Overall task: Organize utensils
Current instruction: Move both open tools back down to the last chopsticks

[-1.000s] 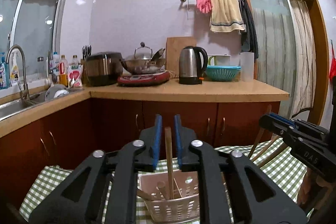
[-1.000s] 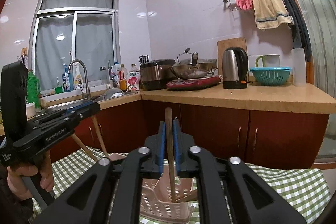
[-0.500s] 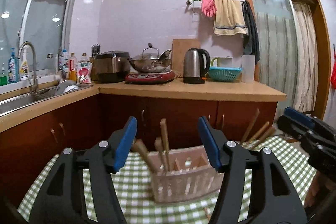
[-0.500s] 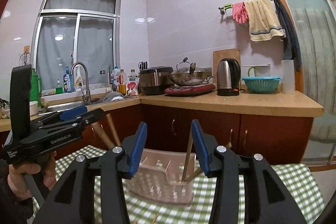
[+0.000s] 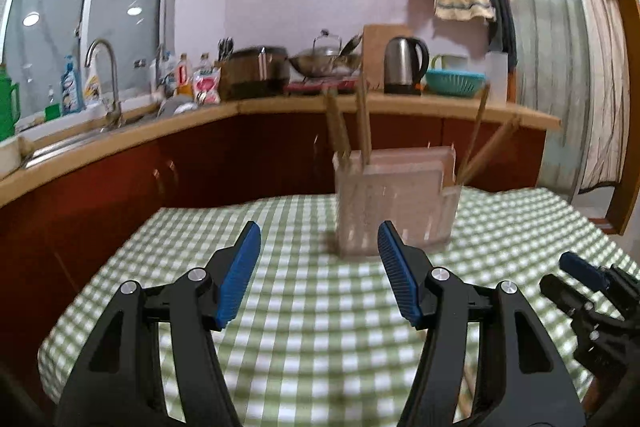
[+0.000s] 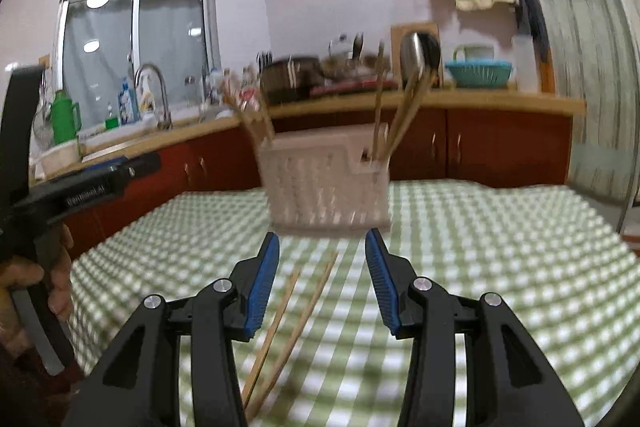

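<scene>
Both grippers have let go of the wooden chopsticks they pinched a second ago and have drawn back and down from the pale slotted plastic utensil basket [image 5: 394,203]. The basket stands near the middle of the green-and-white checked tablecloth [image 5: 320,315], toward its far edge. Wooden chopsticks [image 5: 362,119] lean upright in its left compartment, and more chopsticks [image 6: 394,115] lean in the compartment at its right end. Two loose wooden chopsticks [image 6: 288,319] lie flat on the cloth in front of the basket, nearer the front edge, running under the right gripper [image 6: 322,283]. Its blue-padded jaws stand apart, holding nothing. The left gripper [image 5: 318,275] is likewise released and empty, well short of the basket.
</scene>
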A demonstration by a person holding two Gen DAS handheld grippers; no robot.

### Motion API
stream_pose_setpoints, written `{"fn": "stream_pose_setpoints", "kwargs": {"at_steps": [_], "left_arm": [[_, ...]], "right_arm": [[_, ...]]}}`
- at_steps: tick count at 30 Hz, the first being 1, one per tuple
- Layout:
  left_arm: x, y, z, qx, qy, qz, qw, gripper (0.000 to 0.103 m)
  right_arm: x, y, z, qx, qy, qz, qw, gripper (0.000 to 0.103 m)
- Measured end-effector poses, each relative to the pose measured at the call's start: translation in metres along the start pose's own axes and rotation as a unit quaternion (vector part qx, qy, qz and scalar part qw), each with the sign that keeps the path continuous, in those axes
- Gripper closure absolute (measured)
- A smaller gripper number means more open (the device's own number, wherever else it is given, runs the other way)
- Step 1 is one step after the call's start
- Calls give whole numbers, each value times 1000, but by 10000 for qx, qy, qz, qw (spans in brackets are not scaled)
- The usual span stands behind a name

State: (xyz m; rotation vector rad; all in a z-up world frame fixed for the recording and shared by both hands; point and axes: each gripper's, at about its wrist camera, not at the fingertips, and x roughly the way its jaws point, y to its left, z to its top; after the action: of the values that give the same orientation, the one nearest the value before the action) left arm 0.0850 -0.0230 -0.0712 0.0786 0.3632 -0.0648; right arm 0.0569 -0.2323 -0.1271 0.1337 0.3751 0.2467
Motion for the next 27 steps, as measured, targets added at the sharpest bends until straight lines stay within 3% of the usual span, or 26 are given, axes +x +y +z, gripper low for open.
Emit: {"fn": "stream_pose_setpoints", "kwargs": {"at_steps": [9,15,22,27], "left_arm": [[-22,11,-40,-4,274,195,9994,43],[-23,14,-58,-73,461,209,9987,43],[-19,16,-64,-142,583,202,9980,44],[-19,4,-71,-151,698,116,9974,44]], "right_arm": [[21,21,-45,-151,827,157,9963,66],[36,26,-66,-185,1378,160,9902,79],[36,36,-72,-471,1529,94,9871,88],[30,20,-70,-396,1563,-53,9869,96]]}}
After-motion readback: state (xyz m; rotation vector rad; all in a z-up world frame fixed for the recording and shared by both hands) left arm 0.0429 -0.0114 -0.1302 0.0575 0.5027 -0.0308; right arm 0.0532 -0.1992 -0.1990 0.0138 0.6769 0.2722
